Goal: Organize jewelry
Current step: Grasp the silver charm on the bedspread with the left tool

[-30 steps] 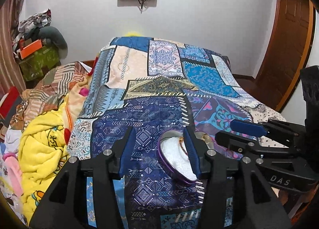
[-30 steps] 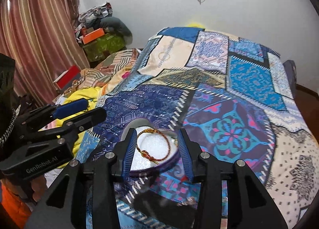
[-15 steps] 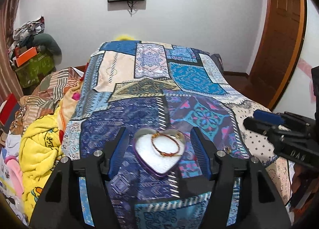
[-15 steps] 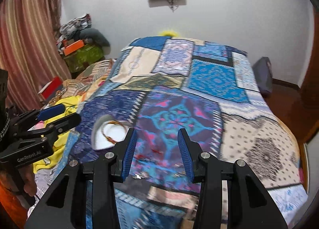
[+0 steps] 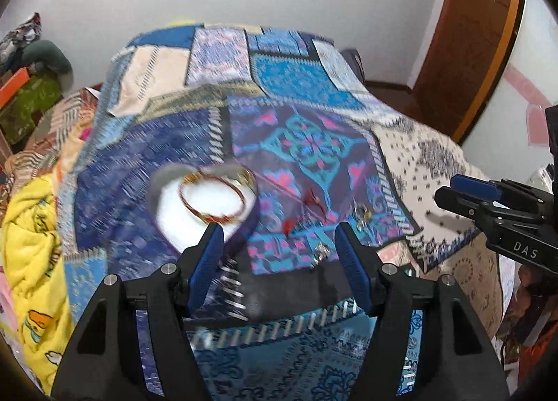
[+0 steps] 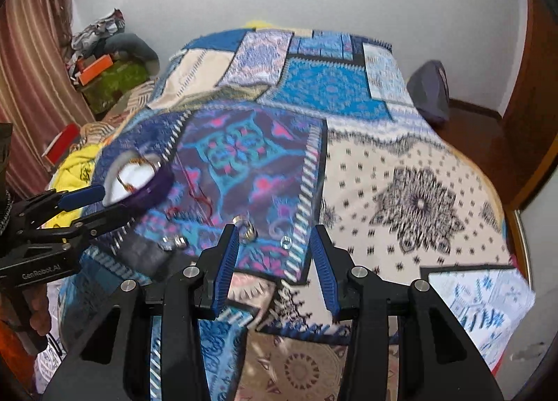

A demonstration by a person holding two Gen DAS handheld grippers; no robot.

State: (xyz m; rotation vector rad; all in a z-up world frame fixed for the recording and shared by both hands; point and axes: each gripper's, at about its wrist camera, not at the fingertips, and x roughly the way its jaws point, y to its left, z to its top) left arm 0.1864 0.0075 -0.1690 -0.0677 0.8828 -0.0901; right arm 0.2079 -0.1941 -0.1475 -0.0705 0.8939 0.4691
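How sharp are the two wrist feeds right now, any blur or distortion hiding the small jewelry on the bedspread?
Left wrist view: bedspread smeared by motion blur, bracelet in the heart-shaped box soft but readable, earrings mere glints. Right wrist view: similar smear, small metal pieces indistinct. Both: fisheye bends the room edges; gripper bodies stay sharp.

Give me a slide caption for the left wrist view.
Open left gripper above patchwork bedspread, beside heart-shaped box holding a bracelet.
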